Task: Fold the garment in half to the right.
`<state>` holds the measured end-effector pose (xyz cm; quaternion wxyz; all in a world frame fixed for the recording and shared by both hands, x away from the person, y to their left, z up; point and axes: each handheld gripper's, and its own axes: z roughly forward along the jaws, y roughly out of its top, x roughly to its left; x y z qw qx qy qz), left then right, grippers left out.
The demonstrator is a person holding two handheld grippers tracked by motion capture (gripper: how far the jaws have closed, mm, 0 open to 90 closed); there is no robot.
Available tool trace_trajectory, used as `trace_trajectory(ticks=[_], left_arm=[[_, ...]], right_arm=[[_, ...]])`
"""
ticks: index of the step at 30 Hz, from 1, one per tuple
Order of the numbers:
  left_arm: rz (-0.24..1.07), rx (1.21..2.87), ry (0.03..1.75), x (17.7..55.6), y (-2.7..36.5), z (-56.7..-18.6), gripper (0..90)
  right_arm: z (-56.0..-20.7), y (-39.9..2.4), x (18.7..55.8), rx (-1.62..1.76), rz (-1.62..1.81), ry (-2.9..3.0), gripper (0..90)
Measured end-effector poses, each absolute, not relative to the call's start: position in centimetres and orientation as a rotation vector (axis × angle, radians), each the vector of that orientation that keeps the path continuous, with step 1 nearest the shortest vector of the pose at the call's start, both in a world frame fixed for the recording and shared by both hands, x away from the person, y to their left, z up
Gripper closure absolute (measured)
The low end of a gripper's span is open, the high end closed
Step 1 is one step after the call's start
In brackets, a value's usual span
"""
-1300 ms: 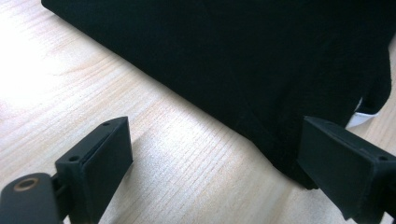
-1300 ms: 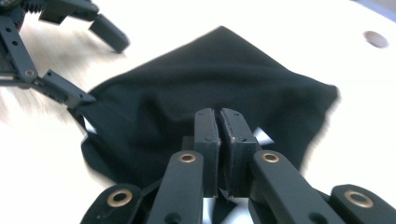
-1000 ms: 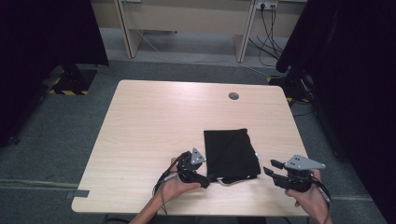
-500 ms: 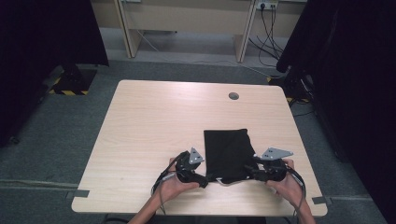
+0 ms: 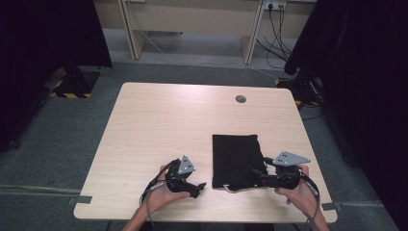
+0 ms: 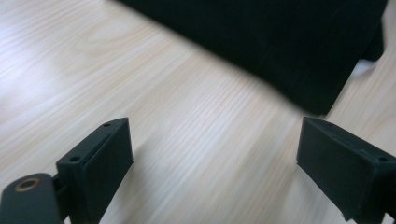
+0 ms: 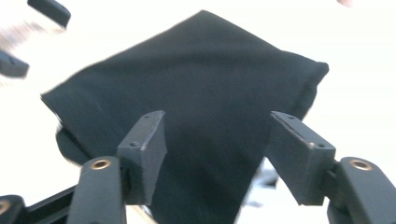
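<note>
Black folded cloth lies flat on the light wood table, in the near-right part, well short of the round cable hole toward the far edge. A bit of white shows at the cloth's near edge; can't tell what it is.

Left tongs sit low over the table at the near edge, just left of the cloth, apart from it. Left hand holds them from below, grey three-cornered plate on top, cable trailing toward the person. In the left gripper view the left tongs are spread wide, jaws far apart, bare wood grain between them, nothing gripped. The cloth's corner sits ahead of the right-hand jaw in that view, not between the jaws.

Right tongs are at the cloth's near-right corner, held by the right hand, grey plate on top. In the right gripper view the right tongs are also wide apart, and the cloth spans the gap between the jaws and runs on beyond them. Jaws are not closed on it; whether the tips touch the fabric is not clear from that blurred view. The left tongs' jaw tips show at that view's top-left, past the cloth's far corner.

Grey carpet floor surrounds the table; desk legs and cables are at the far wall.
</note>
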<state>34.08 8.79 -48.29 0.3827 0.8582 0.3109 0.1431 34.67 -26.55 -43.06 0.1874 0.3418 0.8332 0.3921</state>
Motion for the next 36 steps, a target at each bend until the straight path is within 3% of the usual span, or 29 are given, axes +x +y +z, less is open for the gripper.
trace_trajectory(ticks=[13, 16, 24, 36], left_arm=[[0.369, 2.169, 0.893, 33.5, 11.9, -48.5, 6.0], [0.374, 2.168, 0.925, 33.5, 12.5, -48.5, 1.9], [0.401, 2.149, 0.999, 33.5, 14.2, -48.6, 0.0], [0.422, 2.125, 1.056, 33.9, 15.8, -48.6, 0.0]], right_arm=[[-45.1, -23.9, 37.2, 0.992, 1.091, 2.432, 20.4], [-45.2, -23.7, 37.6, 0.973, 1.092, 2.438, 17.6], [-47.2, -22.5, 38.7, 0.981, 1.074, 2.492, 15.8], [-47.4, -20.0, 40.1, 1.032, 1.049, 2.49, 15.7]])
